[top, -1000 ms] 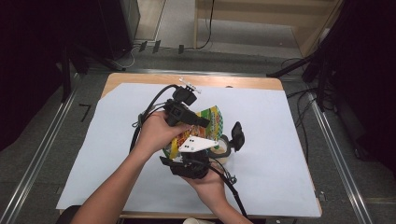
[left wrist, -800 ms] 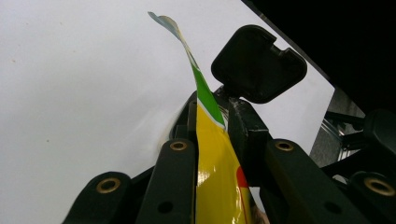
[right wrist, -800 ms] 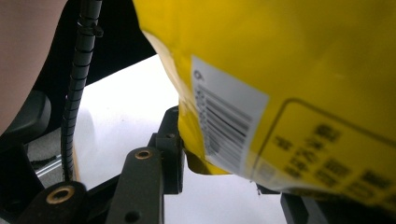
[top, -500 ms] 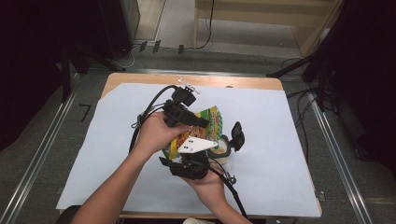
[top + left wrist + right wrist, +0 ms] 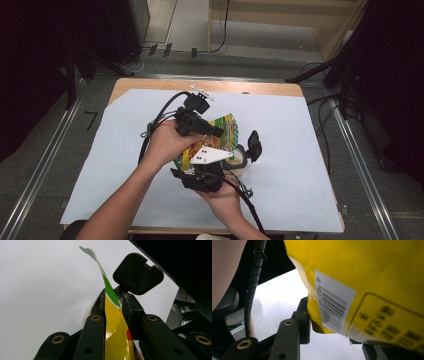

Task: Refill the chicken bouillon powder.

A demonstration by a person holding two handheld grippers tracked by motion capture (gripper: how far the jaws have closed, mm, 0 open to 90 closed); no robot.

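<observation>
Nothing much has moved over the last second: both hands sit where they were, over the white sheet that covers the desk (image 5: 300, 150), so the hold on the yellow snack bag (image 5: 227, 131) looks settled and the work (probably pulling the bag open, or tipping it) has not visibly advanced.

Nearest the person, the right gripper (image 5: 202, 179) sits just below the bag; in its own view the bag's lower edge (image 5: 322, 325) lies against its left finger (image 5: 303, 320), but the other finger is mostly hidden, so I cannot tell whether it is clamped.

Just beyond, the left gripper (image 5: 200, 125) has its fingers (image 5: 96, 322) closed tight on the bag's upper seam (image 5: 113, 322).

A small pale cup (image 5: 239, 159) stands right beside the bag, on its right.
</observation>
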